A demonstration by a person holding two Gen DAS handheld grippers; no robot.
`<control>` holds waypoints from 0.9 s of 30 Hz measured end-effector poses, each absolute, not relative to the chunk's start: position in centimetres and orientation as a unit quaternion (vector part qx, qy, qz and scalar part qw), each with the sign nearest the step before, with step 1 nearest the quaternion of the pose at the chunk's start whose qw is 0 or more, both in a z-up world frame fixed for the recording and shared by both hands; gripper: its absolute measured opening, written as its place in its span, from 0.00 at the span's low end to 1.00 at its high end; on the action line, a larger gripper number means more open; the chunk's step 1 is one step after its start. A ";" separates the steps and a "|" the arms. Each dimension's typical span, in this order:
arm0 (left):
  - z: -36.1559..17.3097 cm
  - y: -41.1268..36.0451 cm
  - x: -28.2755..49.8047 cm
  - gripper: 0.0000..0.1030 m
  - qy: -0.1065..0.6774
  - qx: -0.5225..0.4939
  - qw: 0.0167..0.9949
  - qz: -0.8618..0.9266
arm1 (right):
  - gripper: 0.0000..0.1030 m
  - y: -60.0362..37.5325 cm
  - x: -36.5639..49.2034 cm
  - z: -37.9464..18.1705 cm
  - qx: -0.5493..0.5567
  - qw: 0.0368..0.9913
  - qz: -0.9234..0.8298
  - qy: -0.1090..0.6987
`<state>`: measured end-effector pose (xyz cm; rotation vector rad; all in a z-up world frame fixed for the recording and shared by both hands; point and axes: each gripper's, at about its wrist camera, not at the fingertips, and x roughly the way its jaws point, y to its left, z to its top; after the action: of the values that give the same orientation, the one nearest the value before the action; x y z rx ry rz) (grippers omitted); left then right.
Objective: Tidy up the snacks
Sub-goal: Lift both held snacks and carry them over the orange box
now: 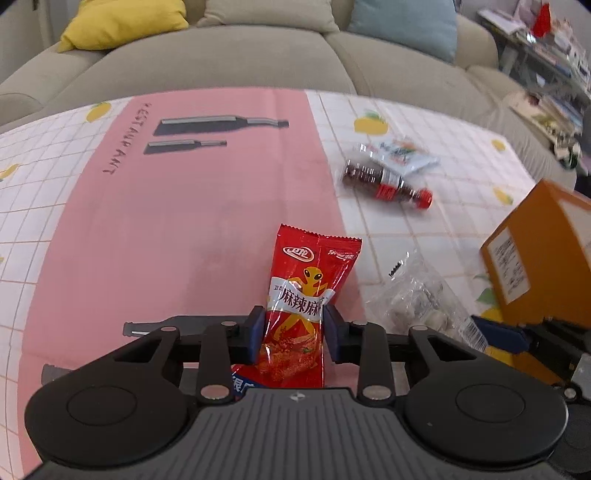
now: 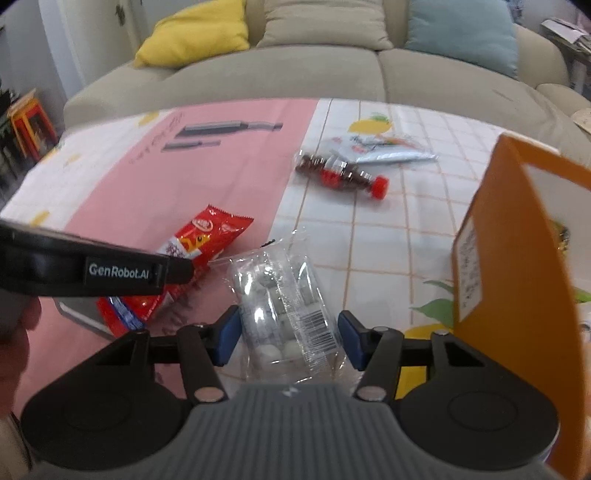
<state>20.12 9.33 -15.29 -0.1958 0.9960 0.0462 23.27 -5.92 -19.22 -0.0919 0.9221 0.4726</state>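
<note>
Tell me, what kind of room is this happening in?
Most likely a home living room: a beige sofa with yellow cushion and blue cushion stands behind a table with a lemon-print cloth, snacks scattered on it.

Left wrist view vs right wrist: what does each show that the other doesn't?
Left wrist only: the left gripper pads pressed on the red snack packet.
Right wrist only: the right gripper straddling the clear candy bag, a visible gap at the right pad, and a red-and-yellow stool.
Both: small cola bottle, white packet, orange box, tablecloth.
</note>
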 end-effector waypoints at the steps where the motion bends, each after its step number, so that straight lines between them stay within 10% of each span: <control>1: -14.8 9.3 19.9 0.35 0.471 -0.101 0.876 0.022 | 0.54 -6.1 23.1 -18.8 -0.037 0.870 0.224 0.438; 27: -0.9 0.5 15.4 0.35 0.361 -0.148 0.915 -0.099 | 0.54 -18.2 17.1 -6.8 0.108 0.913 0.168 0.355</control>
<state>15.41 0.53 -0.85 -0.3040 0.7440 -0.2030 17.07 -18.22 -6.81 0.2227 0.7302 0.3461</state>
